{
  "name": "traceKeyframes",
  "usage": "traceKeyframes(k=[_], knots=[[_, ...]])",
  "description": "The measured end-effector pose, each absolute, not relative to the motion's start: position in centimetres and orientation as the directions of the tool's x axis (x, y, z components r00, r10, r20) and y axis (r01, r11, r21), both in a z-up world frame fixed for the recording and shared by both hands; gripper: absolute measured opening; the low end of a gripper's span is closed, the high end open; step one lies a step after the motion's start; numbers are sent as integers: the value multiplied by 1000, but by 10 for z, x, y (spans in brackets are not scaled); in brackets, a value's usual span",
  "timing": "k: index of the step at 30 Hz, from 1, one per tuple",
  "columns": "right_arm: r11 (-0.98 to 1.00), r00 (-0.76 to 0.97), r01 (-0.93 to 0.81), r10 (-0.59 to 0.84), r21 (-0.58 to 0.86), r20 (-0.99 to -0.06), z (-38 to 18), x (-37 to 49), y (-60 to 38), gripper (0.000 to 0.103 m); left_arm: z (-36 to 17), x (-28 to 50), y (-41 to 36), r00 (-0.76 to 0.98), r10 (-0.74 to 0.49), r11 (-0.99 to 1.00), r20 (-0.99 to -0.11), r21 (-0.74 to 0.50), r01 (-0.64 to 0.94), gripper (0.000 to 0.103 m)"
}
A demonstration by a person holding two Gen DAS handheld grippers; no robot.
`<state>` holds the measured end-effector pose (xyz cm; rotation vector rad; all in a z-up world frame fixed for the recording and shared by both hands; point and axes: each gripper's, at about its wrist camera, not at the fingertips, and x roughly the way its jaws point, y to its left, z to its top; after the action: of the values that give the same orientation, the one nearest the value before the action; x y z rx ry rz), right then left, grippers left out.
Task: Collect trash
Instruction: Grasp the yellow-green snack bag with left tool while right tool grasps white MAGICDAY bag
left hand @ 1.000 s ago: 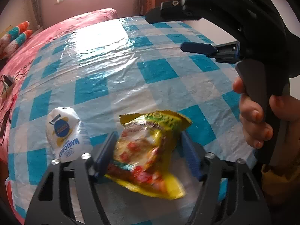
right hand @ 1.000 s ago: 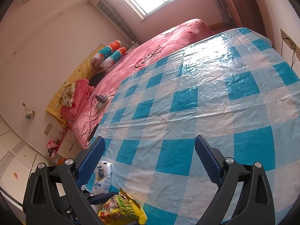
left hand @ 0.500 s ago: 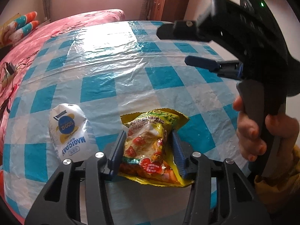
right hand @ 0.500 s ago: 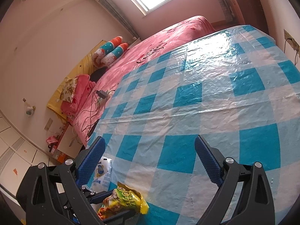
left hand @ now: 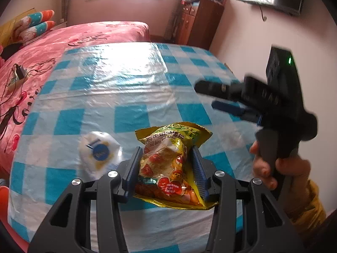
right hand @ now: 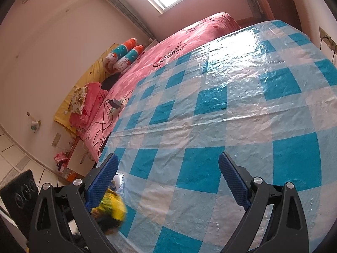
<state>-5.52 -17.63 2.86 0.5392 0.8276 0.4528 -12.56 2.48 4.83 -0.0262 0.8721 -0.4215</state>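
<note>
My left claw (left hand: 166,164) is clamped on the yellow snack bag (left hand: 168,164), pads pinching it from both sides, so the pickup looks done to me and the next bit is carrying it off to wherever the trash goes, which I can't see. My right claw (right hand: 168,177) hangs wide open with nothing in it. The white wrapper (left hand: 99,154) lies near the surface's (left hand: 130,97) near edge, left of the bag, probably next; the far stretch is bare checked cloth, the pink bed (left hand: 63,40) along its left edge.
</note>
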Motion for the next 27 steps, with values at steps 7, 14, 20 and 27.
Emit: traceKeyframes(k=[7,14,20,27], knots=[[778,574,-202,586,595,-572,27,-56,-164,95,67,-123,64,637,-296,952,-712,-169,254,48],[770,531,-280,621,573,-576,29,-62,-141,95,47,-116,114,633,-183,983,-752,-160,94,48],[790,524,-310,606,529,-599,29,-65,-127,95,23,-113,121,580,-175,984,-796,-168,67,48],[792,516,-307,604,527,-607,27,-63,-122,95,13,-102,102,571,-278,957,-772,-275,94,48]])
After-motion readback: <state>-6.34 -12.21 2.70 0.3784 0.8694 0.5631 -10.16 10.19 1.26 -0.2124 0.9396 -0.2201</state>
